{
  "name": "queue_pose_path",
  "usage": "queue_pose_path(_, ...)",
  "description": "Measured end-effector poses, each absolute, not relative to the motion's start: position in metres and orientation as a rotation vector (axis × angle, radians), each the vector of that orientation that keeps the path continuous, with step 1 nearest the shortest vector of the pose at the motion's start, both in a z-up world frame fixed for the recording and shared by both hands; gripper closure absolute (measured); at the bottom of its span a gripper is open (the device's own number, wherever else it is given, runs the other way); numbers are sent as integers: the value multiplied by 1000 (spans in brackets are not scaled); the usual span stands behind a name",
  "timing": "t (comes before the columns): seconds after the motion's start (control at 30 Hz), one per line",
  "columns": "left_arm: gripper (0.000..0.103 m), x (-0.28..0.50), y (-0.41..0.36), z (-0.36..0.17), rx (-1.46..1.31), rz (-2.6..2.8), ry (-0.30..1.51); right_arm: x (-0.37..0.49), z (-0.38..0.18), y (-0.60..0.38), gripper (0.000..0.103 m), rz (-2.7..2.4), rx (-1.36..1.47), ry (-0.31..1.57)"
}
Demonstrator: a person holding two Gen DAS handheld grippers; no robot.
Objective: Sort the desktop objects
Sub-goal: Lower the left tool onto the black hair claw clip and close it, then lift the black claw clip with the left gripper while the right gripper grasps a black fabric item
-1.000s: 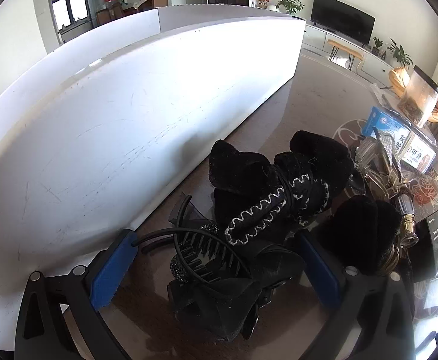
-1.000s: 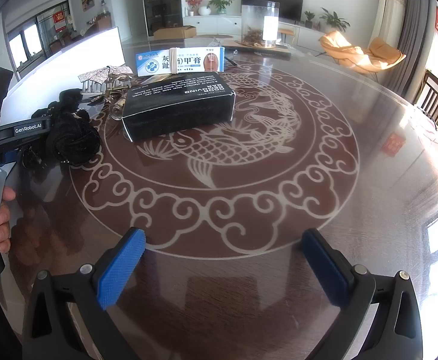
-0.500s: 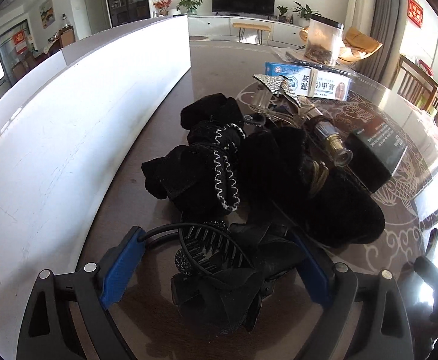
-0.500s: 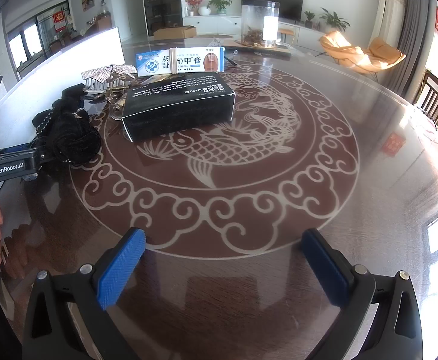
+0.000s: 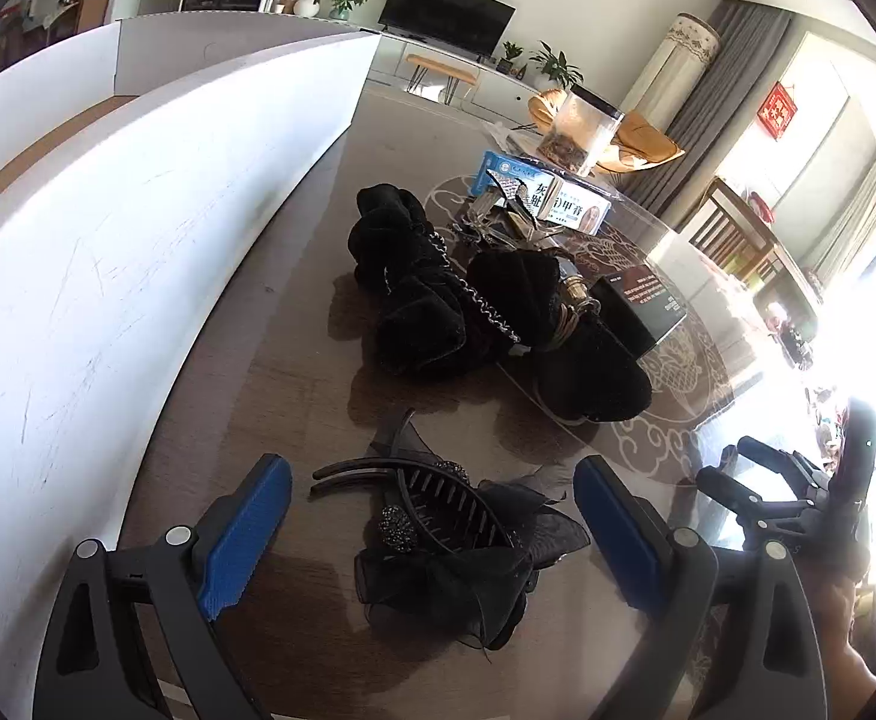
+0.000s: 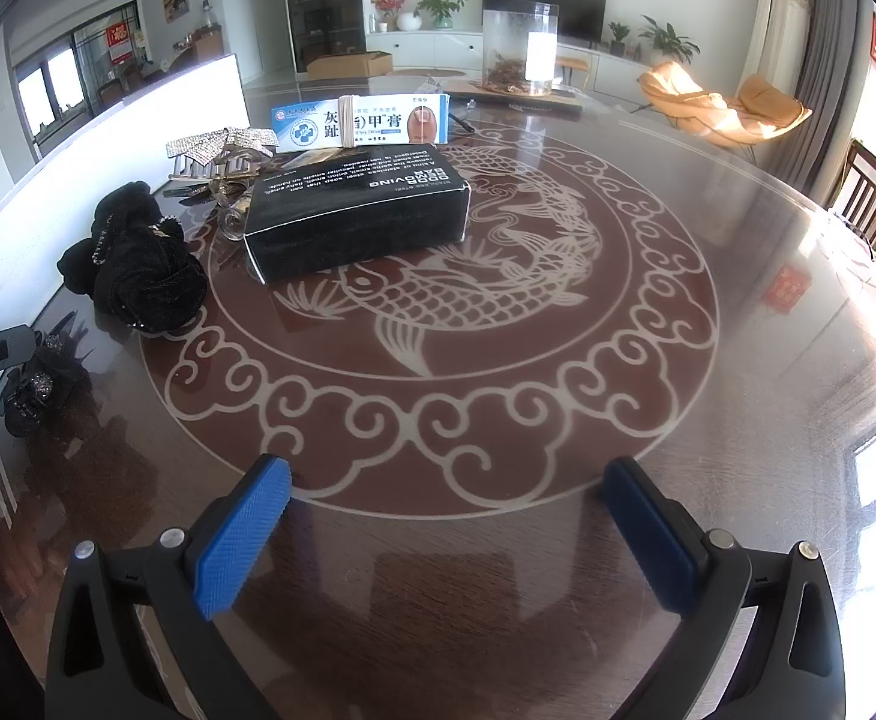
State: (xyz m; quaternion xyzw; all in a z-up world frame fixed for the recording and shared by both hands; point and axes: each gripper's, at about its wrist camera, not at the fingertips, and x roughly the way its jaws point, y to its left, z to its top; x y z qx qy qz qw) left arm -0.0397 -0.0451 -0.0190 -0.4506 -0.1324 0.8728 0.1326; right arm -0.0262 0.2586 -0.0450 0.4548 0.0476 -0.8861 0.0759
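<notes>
"ODOR REMOVING BAR" is read on the black box (image 6: 357,222) near the tabletop (image 6: 558,420) centre. The black hair clip (image 5: 456,546) lies ungripped between the left claw's (image 5: 432,534) spread, downward-angled jaws; the right claw (image 6: 447,531) is held open, empty.

A: Anything legible here?

B: The black rectangular box (image 6: 357,219) on the glass tabletop carries white print, upside down from the right wrist view: "ODOR ... OVING", with part hidden by glare.

A: And behind it?

B: The blue-and-white carton (image 6: 361,122) shows large Chinese characters, 灰, 趾, 甲, 膏. The red hanging sign (image 5: 777,110) by the window is too small to read.
</notes>
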Motion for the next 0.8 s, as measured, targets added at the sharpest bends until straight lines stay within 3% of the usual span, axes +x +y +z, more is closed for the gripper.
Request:
queue_pose_path(0.27,6,-40,-14,-26,-1394,2663,-111,-26,-45,258,0,-2657,1364,142)
queue_pose_path(0.43,0,-30,-24,-28,-1415,2712,-110,-26,-45,259,0,-2657,1364,142)
queue_pose_path(0.47,2,-29,-24,-28,-1408,2717,-104,-26,-45,259,0,-2657,1363,142)
queue_pose_path(0.5,22,-28,-23,-27,-1400,2738,-74,-26,-45,259,0,-2657,1363,142)
queue_pose_path(0.57,41,-26,-24,-24,-1369,2735,-63,-26,-45,258,0,-2656,1362,141)
queue_pose_path(0.7,46,-25,-27,-23,-1349,2714,-102,-22,-29,234,5,-2435,1253,-70)
queue_pose_path(0.77,46,-27,-25,-23,-1348,2717,-98,-28,-23,199,5,-2373,1227,37)
queue_pose_path(0.8,46,-27,-25,-23,-1347,2718,-99,-34,-22,180,10,-2348,1219,104)
